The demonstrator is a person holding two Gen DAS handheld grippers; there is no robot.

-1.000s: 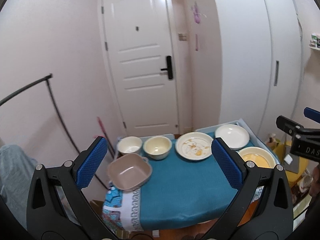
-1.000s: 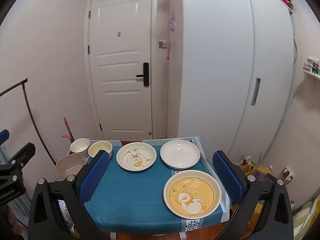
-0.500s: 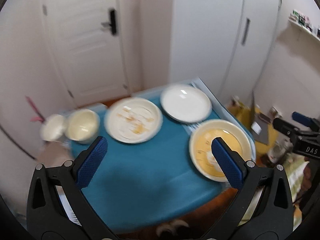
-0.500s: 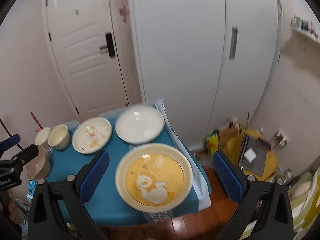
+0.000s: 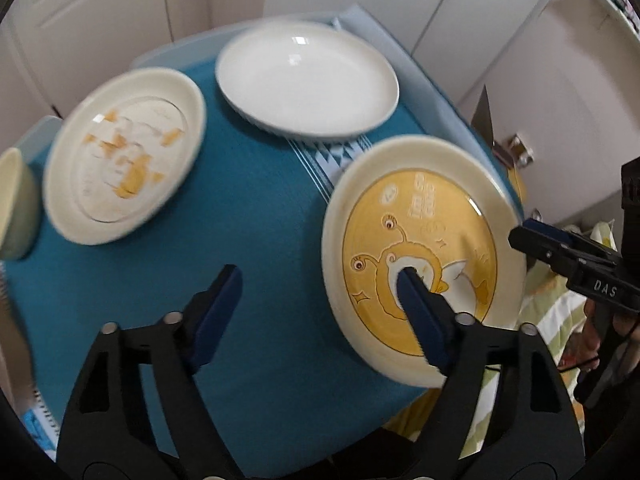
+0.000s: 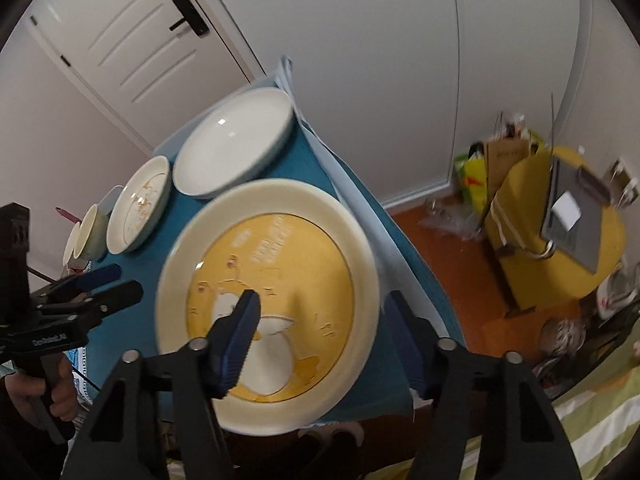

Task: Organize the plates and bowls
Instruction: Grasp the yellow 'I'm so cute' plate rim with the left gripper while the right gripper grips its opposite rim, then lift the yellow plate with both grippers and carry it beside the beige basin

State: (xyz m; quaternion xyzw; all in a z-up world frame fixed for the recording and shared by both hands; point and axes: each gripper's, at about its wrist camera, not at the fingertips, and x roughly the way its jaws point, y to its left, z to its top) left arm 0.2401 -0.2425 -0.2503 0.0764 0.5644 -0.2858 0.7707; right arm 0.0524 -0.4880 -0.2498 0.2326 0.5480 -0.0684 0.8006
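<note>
Blurring smears both views. Right tongs (image 6: 320, 316) straddle the near-right rim of the yellow plate (image 6: 280, 264), jaws just narrowed, pads not pressing. Left tongs (image 5: 320, 292) also just narrowed, apart, nothing between them. The plate sits at the desk's (image 5: 260, 208) near right; white plate (image 5: 308, 76) far, stained plate (image 5: 124, 152) left; bowl (image 5: 12, 204) cut off, contents unseen.

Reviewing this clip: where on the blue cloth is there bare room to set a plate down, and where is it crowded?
Bare cloth lies at the near side, between the stained plate and the yellow cartoon plate. The far edge is crowded: stained plate and white plate sit close together, a bowl beside them. The right edge is filled by the yellow plate.
</note>
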